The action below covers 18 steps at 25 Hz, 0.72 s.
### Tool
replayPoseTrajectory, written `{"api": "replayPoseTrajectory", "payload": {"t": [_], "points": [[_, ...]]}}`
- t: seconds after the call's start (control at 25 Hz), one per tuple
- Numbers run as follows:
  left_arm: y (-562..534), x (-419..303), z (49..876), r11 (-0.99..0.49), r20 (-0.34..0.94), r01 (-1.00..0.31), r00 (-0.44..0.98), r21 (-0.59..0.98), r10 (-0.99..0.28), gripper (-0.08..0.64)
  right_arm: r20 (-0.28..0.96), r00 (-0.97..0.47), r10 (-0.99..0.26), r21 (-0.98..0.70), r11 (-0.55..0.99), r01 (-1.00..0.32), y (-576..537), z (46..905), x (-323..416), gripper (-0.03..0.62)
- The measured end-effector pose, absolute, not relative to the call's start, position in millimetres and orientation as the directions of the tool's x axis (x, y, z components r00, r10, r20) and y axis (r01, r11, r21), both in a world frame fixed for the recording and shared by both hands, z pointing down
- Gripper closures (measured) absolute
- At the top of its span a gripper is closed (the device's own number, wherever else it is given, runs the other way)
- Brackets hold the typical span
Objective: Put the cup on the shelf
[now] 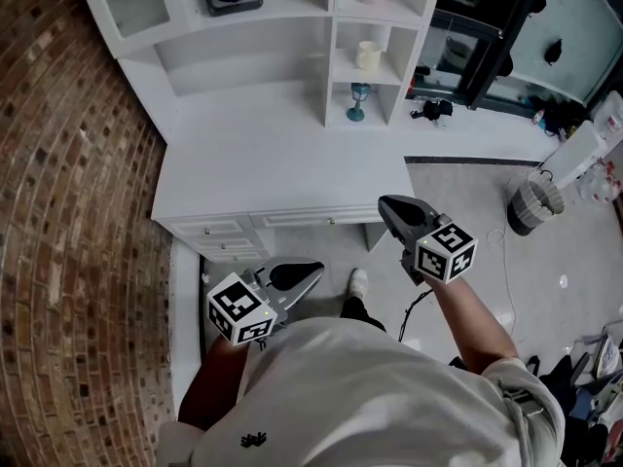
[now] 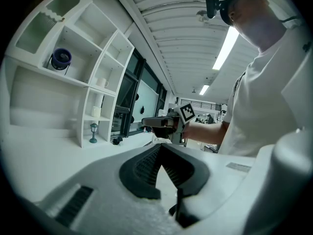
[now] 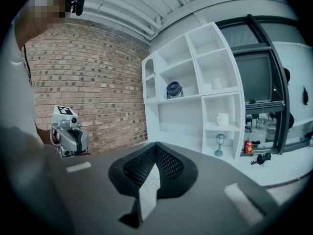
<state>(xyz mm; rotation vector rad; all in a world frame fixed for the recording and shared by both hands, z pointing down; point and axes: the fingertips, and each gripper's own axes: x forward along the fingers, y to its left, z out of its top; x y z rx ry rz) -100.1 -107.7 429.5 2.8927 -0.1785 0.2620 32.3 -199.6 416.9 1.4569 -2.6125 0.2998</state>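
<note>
The left gripper and right gripper hang at lower centre, jaws pressed together on nothing, drawn back toward the body, apparently at rest. The small cream cup stands inside the white shelf unit, upper centre, middle compartment, so placement appears complete

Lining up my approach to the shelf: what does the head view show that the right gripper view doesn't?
Head view only: the desk drawers, a shoe and the right gripper from outside. Right gripper view only: the ceiling and its own jaws shut, nothing between them. Both: the white shelf, a cup in it, the left gripper.
</note>
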Motion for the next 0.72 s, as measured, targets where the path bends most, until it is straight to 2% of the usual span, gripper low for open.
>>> {"api": "replayPoseTrajectory", "payload": {"t": [0.72], "points": [[-104.7, -99.0, 428.4, -0.971, 0.196, -0.127, 0.977, 0.204, -0.087, 0.555, 0.192, -0.543, -0.817, -0.093, 0.536, -0.839, -179.6, 407.9, 20.7, 0.581]]}}
